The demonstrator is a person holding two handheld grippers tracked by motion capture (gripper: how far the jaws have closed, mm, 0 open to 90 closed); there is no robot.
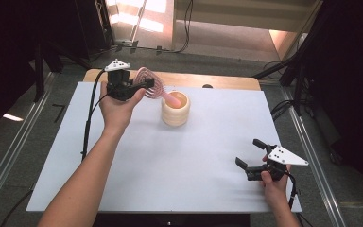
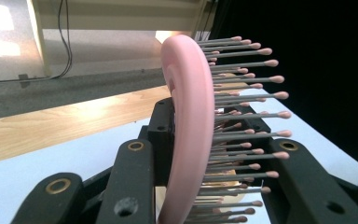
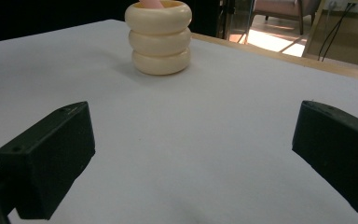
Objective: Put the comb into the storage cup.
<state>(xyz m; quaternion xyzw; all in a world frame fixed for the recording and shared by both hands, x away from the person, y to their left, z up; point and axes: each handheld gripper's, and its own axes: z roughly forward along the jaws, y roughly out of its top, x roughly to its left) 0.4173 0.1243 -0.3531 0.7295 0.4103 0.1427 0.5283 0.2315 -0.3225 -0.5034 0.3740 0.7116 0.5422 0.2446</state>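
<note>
The left gripper (image 1: pixel 144 86) squeezes a pink hairbrush (image 1: pixel 152 85); its handle dips into the cream cup (image 1: pixel 176 109) at 12 o'clock. The right gripper (image 1: pixel 249 157) is wide apart.

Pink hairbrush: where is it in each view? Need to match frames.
High view: pink hairbrush upper left of centre, head in the left gripper, handle end inside the cream ribbed cup.
Left gripper view: brush head centre frame, edge-on, bristles pointing right, gripper shut on it.
Right gripper view: a pink tip at the top edge, sticking out of the cup.
Shared landmark: the white table sheet.
</note>
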